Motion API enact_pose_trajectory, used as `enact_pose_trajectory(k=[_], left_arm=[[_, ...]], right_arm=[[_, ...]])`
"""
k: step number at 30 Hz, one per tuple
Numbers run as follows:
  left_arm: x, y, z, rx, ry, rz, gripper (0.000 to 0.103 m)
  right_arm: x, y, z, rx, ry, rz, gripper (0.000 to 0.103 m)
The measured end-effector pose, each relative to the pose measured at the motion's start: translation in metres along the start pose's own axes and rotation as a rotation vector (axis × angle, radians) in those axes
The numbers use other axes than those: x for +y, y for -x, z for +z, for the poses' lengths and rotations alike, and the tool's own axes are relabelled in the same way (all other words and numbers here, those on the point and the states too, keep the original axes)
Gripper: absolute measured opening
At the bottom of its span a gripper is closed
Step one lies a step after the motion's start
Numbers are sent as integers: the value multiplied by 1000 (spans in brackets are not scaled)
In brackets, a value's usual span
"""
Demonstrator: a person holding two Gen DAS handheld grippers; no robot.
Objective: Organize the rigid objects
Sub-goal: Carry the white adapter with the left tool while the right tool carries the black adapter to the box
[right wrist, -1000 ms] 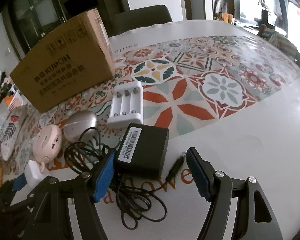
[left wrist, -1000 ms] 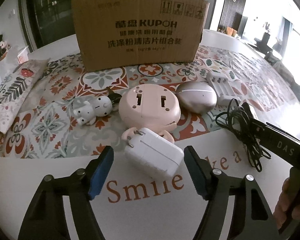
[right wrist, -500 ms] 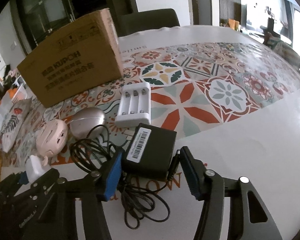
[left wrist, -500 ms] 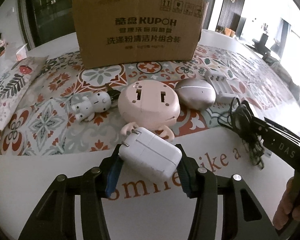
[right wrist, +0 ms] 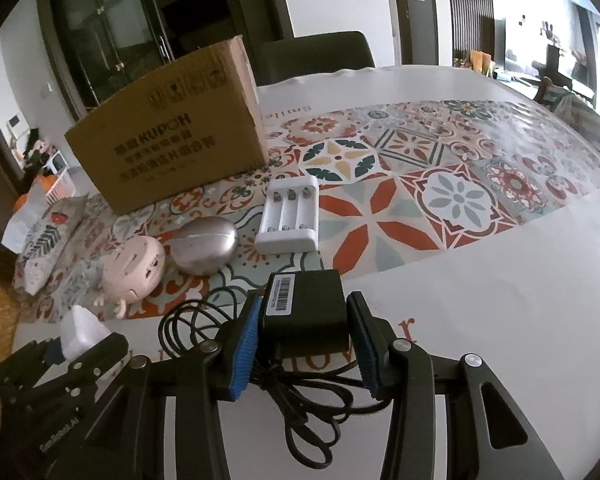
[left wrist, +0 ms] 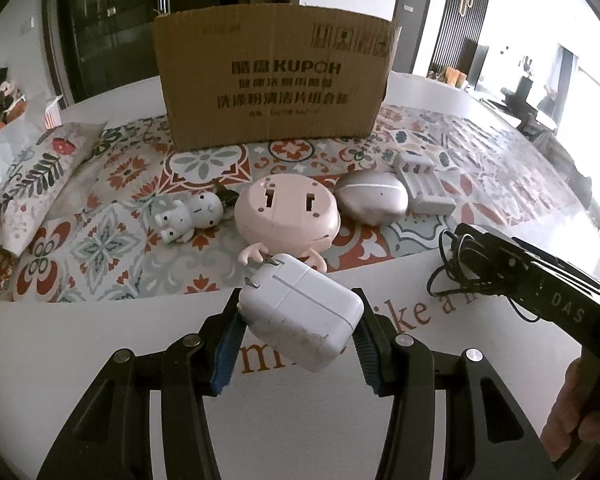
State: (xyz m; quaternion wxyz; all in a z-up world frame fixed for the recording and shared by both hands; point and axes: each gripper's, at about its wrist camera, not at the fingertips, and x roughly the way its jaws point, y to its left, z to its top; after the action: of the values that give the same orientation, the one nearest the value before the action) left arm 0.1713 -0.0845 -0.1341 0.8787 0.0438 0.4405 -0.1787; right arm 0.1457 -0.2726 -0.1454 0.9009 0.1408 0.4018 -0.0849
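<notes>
We are early in the sorting: our left gripper [left wrist: 298, 336] is clamped on the white square plug-in charger [left wrist: 300, 314], tilted at the table's near white border, and our right gripper [right wrist: 306, 340] is clamped on the black power adapter [right wrist: 305, 307], its tangled black cord [right wrist: 300, 404] trailing beneath. The brown cardboard box [left wrist: 274, 76] stands at the far side; we cannot see inside it. The pink round doll [left wrist: 286, 212], small white figurine [left wrist: 192, 216], silver egg-shaped case [left wrist: 372, 201] and white battery charger [right wrist: 290, 216] lie unsorted between us and the box, so we judge that lifting well above them is the clearest path.
</notes>
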Motion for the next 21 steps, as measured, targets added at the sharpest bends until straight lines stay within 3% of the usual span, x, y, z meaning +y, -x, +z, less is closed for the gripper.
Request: enact_pose_trajectory(k=[21], left_arm=[[5,35,34,-104,3,5,50]], right_arm=[[24,40,23,-121,68,52,44]])
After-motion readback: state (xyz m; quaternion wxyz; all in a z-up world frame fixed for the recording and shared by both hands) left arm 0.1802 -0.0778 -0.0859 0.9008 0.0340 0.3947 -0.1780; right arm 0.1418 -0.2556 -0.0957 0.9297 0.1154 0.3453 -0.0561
